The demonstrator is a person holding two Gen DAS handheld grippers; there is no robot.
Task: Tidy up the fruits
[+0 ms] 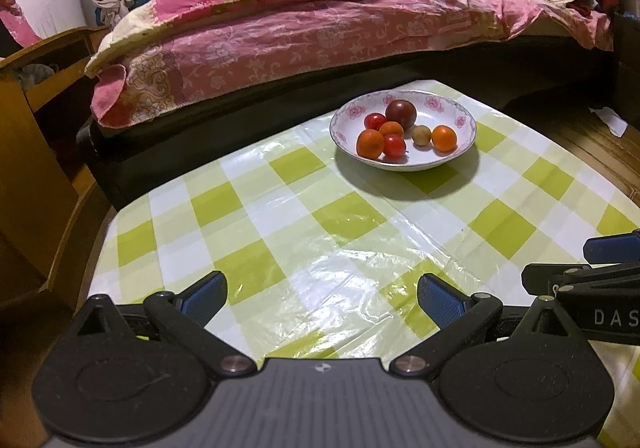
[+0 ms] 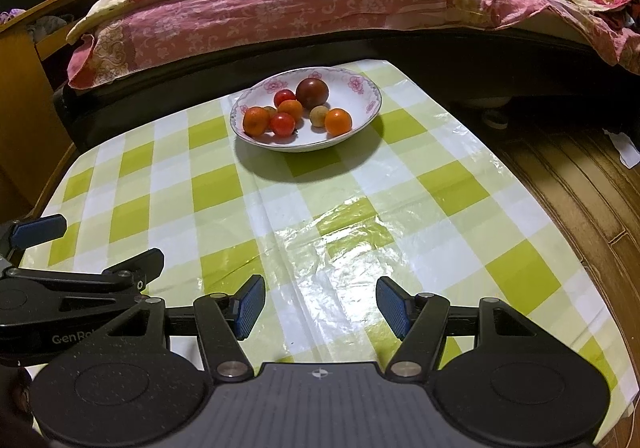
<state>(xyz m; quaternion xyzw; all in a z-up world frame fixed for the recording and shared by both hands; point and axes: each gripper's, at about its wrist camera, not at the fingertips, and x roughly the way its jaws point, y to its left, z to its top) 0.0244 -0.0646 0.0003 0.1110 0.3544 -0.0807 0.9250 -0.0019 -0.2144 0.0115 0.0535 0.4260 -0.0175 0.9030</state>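
Fruits (image 1: 402, 130) | left tongs (image 1: 322, 298) and right tongs (image 2: 320, 302) both released, empty, well short of bowl (image 1: 460, 158) | fruits all inside bowl on tabletop (image 1: 280, 228) | approach slowly, grip one outer fruit gently.

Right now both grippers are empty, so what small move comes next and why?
Probably nothing more than pulling back: all the fruit already sits in the bowl at the table's far end, none loose on the tablecloth. The left gripper and right gripper both hang open, well short of it.
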